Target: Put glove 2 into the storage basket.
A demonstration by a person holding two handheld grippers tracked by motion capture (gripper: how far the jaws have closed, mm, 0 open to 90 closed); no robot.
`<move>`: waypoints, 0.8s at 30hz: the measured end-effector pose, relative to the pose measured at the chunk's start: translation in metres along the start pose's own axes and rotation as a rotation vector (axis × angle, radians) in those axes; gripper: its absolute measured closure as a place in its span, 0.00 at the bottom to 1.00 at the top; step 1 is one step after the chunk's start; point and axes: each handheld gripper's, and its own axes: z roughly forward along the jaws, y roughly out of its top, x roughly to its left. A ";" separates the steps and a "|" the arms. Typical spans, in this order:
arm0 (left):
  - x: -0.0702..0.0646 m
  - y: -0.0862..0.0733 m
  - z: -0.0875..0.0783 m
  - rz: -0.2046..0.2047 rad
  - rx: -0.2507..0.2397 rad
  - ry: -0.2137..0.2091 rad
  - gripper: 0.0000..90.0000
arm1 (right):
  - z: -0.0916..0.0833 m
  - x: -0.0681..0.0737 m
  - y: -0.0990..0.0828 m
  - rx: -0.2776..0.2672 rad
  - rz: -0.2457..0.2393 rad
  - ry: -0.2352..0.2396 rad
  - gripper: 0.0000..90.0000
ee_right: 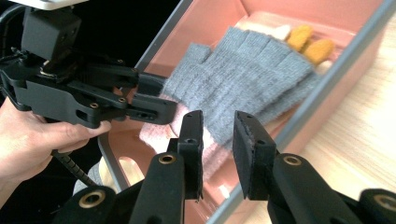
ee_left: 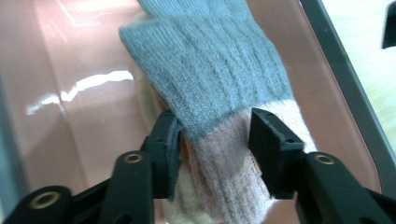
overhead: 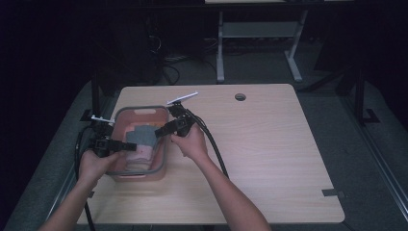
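- Placing step: left gripper (ee_left: 215,144) jaws apart around grey-pink glove (ee_left: 219,93) in pink basket (overhead: 164,144), pads not pressing.
- Right gripper (ee_right: 217,140) jaws apart, empty.
- Next, probably: lift both clear.

Forearms bare, no sleeves. Left hand-held gripper (ee_left: 215,140) black, brass-ringed screws; right hand-held gripper (ee_right: 217,140) alike, black cable, white top plate.

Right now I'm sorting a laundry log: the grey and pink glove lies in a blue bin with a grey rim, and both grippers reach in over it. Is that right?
Not quite: the bin is pink, not blue, as the right gripper view shows. The rest holds: its rim is grey, the grey and pink glove lies in it, and the left gripper and right gripper both reach in over it.
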 end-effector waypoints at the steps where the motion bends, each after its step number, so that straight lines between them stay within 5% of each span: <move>1: 0.000 0.002 -0.004 0.002 -0.010 0.015 0.58 | -0.002 -0.001 0.000 -0.001 0.005 0.000 0.81; 10: -0.001 0.009 -0.020 0.007 -0.059 0.059 0.55 | -0.018 -0.006 -0.003 -0.027 0.012 -0.015 0.81; 24: -0.027 0.016 -0.022 0.057 -0.126 0.001 0.52 | -0.048 -0.028 -0.019 -0.064 0.042 -0.023 0.72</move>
